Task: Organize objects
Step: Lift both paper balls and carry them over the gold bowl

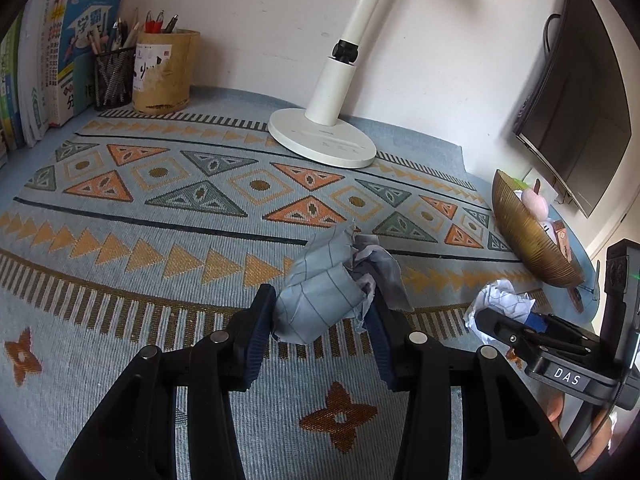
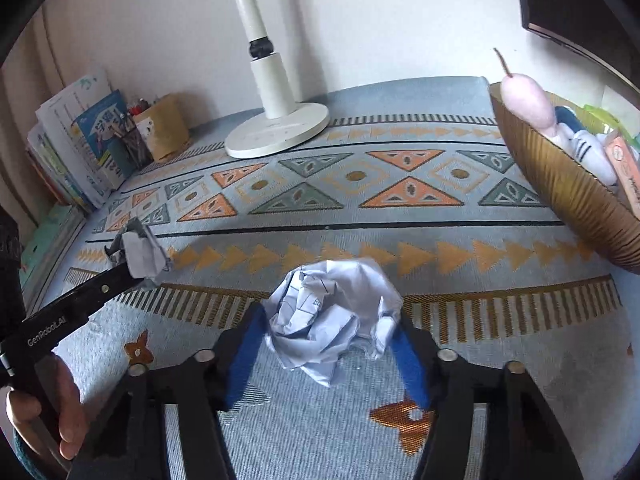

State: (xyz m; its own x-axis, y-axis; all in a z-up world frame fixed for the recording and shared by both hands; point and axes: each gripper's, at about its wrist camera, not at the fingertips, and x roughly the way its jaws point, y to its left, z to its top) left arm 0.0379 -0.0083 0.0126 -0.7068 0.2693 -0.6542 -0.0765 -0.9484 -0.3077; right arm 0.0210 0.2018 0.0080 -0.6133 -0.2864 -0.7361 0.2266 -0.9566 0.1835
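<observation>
The middle of the patterned cloth lies bare, a wide free stretch between the lamp base at the back wall and the near edge. At the left, books and two pen holders block the back corner. At the right, the ribbed bowl stands in the way, with the monitor above it.

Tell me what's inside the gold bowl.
The gold bowl holds a pink plush piece, something white with blue stripes and an orange box. Its wall hides whatever lies deeper.
</observation>
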